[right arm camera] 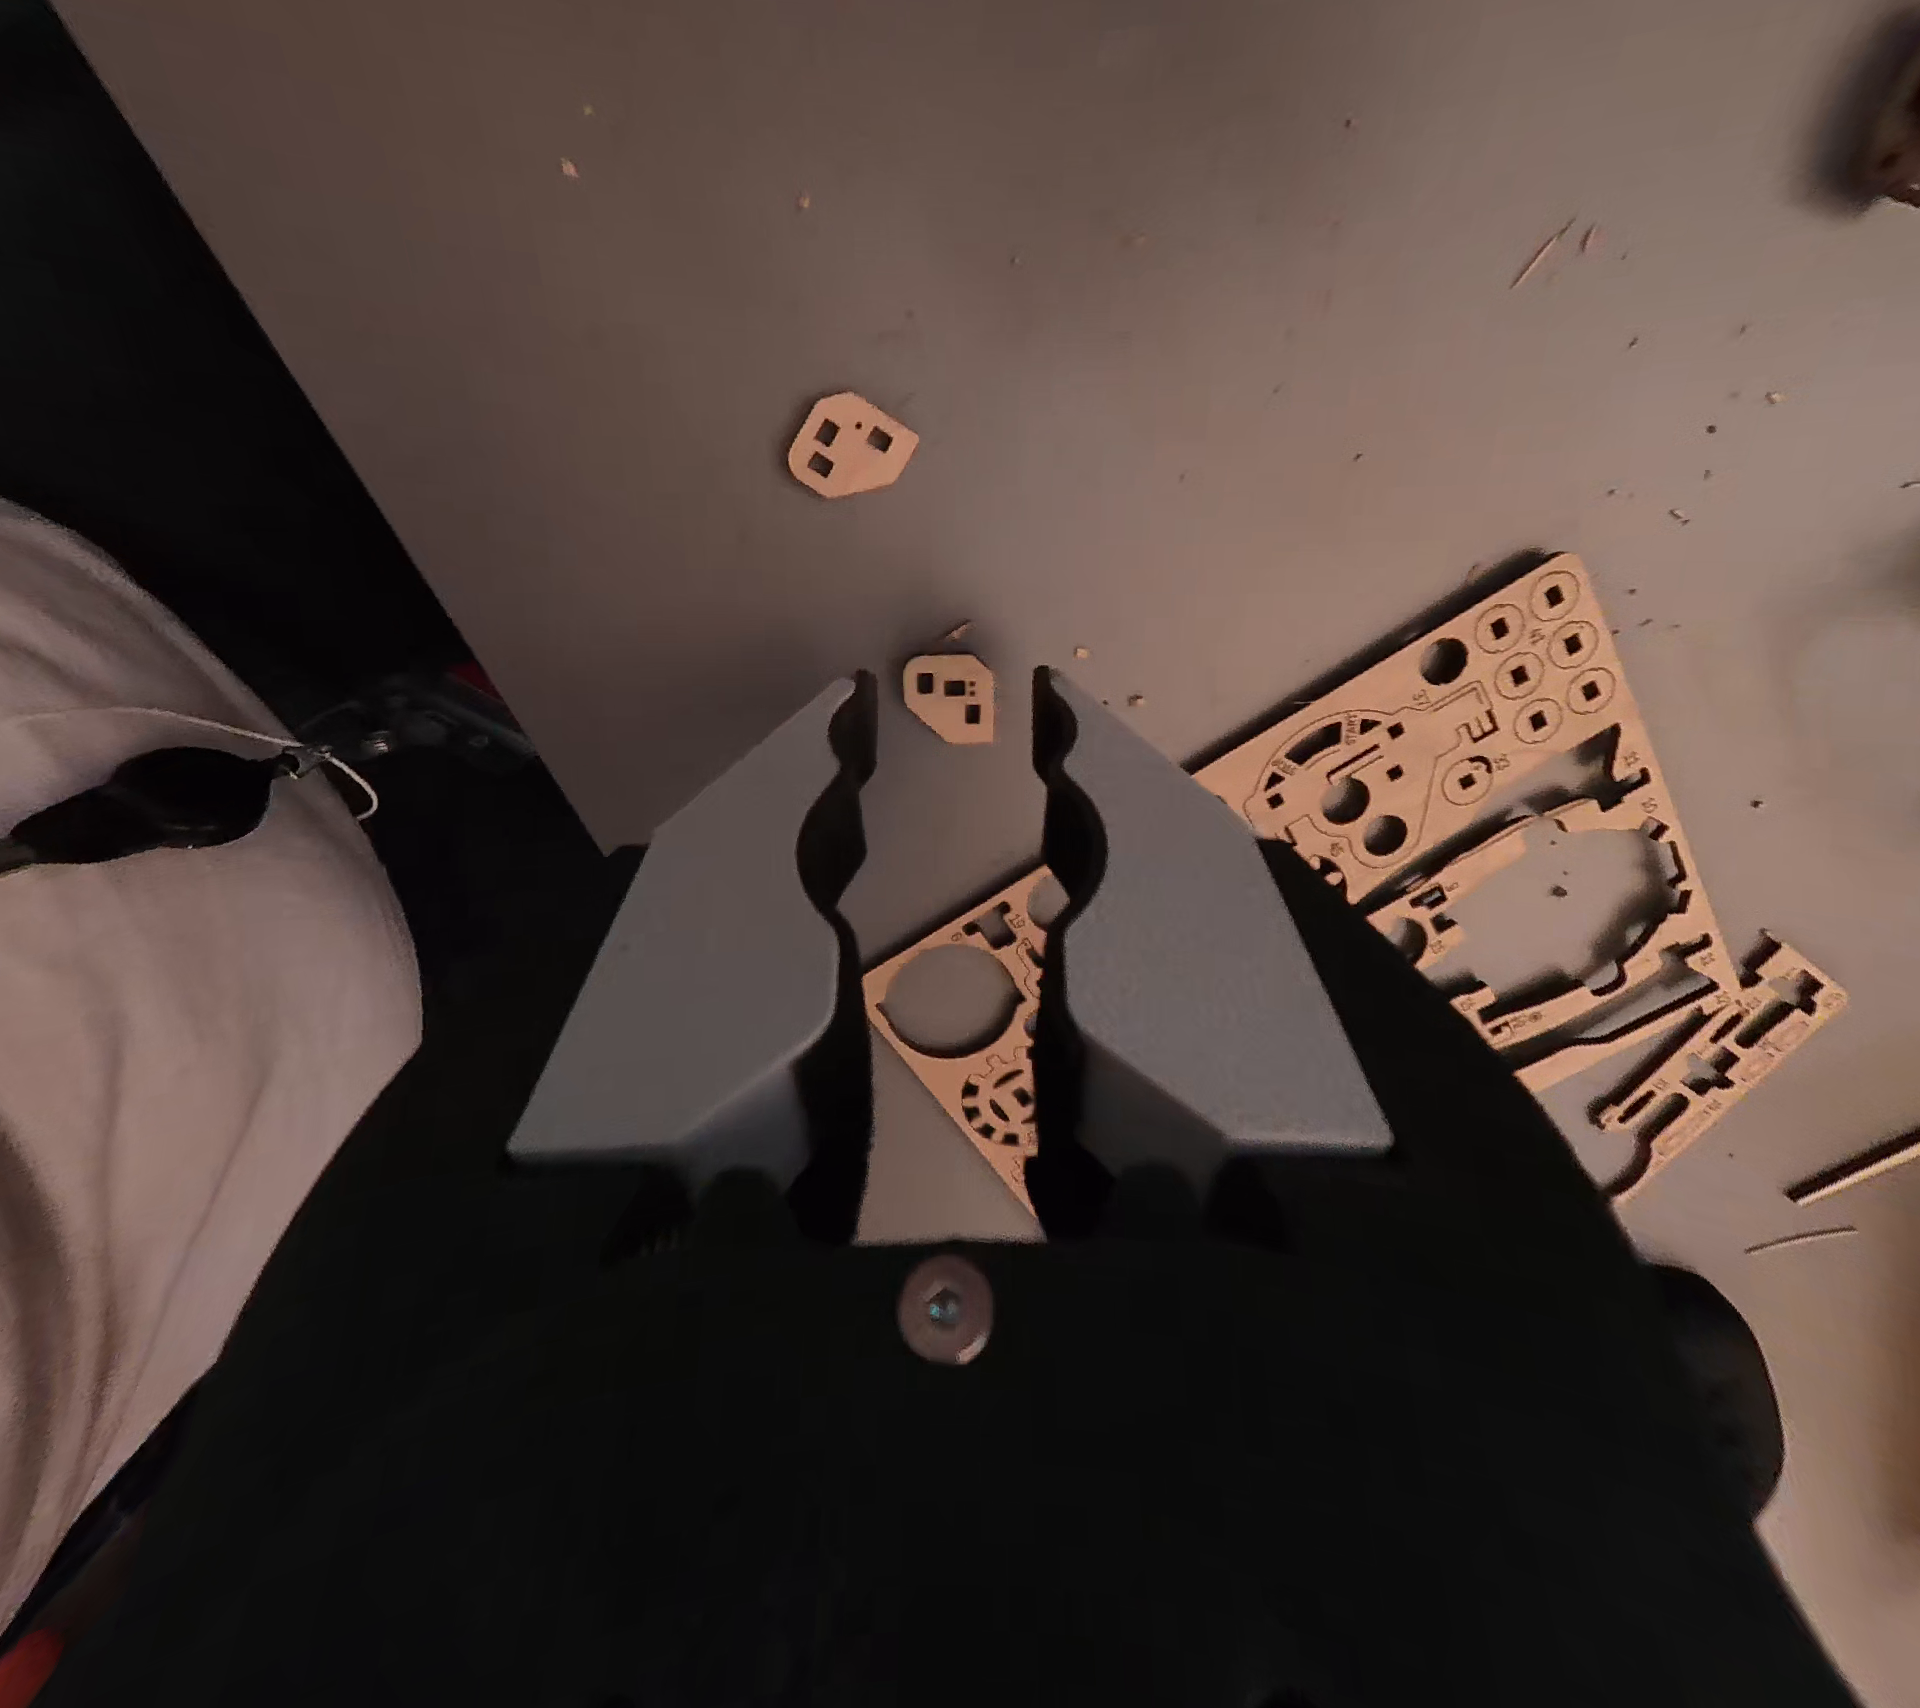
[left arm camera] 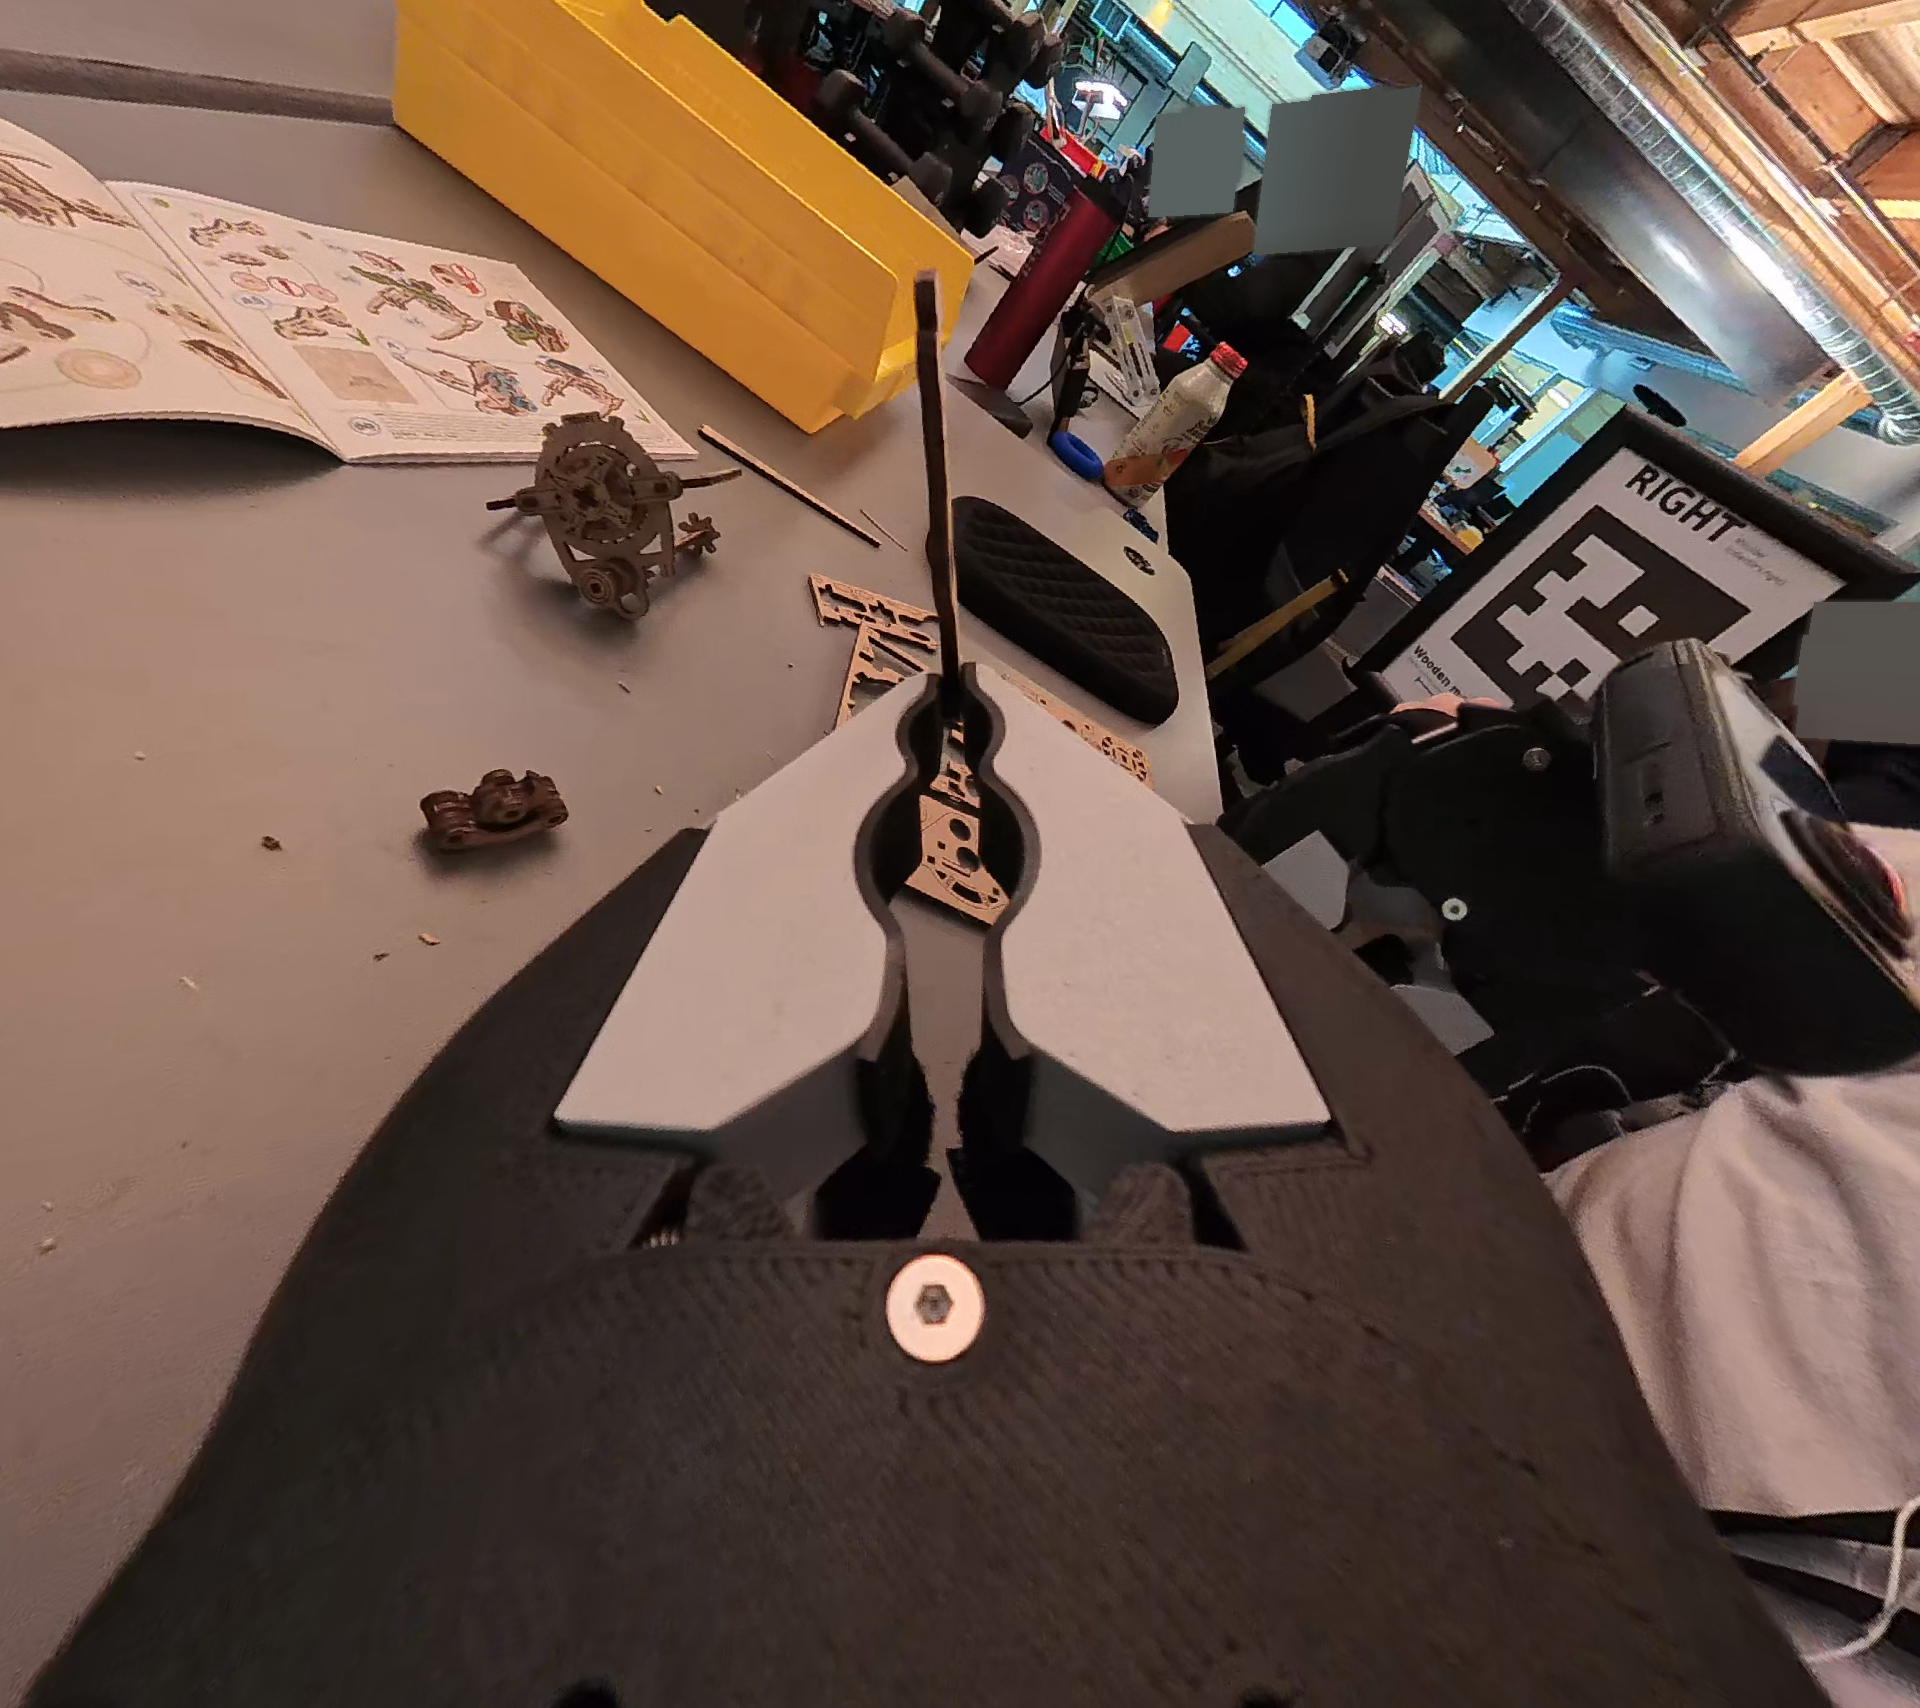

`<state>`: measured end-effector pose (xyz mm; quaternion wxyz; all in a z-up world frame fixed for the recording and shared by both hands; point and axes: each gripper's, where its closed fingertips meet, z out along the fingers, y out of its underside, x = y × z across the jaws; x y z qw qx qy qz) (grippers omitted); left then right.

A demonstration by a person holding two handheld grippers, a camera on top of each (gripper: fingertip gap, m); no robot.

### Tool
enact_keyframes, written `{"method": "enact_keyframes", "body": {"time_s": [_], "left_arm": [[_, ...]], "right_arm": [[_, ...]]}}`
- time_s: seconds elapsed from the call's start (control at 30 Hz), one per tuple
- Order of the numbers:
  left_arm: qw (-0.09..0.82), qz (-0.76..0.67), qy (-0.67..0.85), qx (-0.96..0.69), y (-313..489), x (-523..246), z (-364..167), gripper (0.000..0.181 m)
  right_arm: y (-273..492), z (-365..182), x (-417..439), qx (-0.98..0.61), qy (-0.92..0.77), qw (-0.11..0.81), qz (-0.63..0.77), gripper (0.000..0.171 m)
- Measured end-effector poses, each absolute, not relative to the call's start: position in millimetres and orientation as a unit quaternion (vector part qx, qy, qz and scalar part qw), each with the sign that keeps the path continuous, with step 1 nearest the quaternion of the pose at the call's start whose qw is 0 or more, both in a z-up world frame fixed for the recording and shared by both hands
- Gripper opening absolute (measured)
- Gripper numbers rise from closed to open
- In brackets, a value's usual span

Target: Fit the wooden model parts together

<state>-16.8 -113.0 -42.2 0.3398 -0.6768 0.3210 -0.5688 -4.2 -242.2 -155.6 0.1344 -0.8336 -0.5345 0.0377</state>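
My left gripper [left arm camera: 943, 679] is shut on a thin dark wooden strip [left arm camera: 933, 453], seen edge-on and standing up from the fingertips above the grey table [left arm camera: 260, 983]. A partly built wooden model [left arm camera: 603, 505] and a small dark wooden sub-assembly [left arm camera: 494, 808] lie on the table to its left. My right gripper [right arm camera: 948, 679] is open and points down at the table. A small flat wooden piece with square holes [right arm camera: 951, 702] lies between its fingertips. A second such piece [right arm camera: 852, 445] lies farther off. A punched-out wooden parts sheet [right arm camera: 1507, 848] lies to the right and runs under the fingers.
An open instruction booklet [left arm camera: 260, 308] and a yellow bin [left arm camera: 644, 152] sit at the table's far left. A thin wooden stick [left arm camera: 790, 500] and a black mesh pad [left arm camera: 1070, 609] lie near the far edge. Wood chips are scattered about. The table edge [right arm camera: 312, 370] runs along the left. My right fingertips sit around 15 cm from my left ones. To reach the partly built wooden model [left arm camera: 603, 505] in a straight line is about 15 cm for my left fingers, about 25 cm for my right.
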Motion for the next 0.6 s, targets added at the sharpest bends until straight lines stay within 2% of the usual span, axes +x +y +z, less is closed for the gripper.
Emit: {"method": "enact_keyframes", "body": {"time_s": [0.03,0.3,0.6], "left_arm": [[0.341,-0.567,0.323,-0.677,-113,-16,-42,0.0],[0.343,-0.569,0.324,-0.674,-114,-17,-39,0.0],[0.342,-0.571,0.327,-0.671,-117,-16,-38,0.0]], "right_arm": [[-243,-156,-4,-0.834,-0.535,0.127,0.037,0.029],[-244,-168,-2,-0.839,-0.537,0.08,0.029,0.028],[-244,-168,-1,-0.84,-0.536,0.069,0.041,0.025]]}}
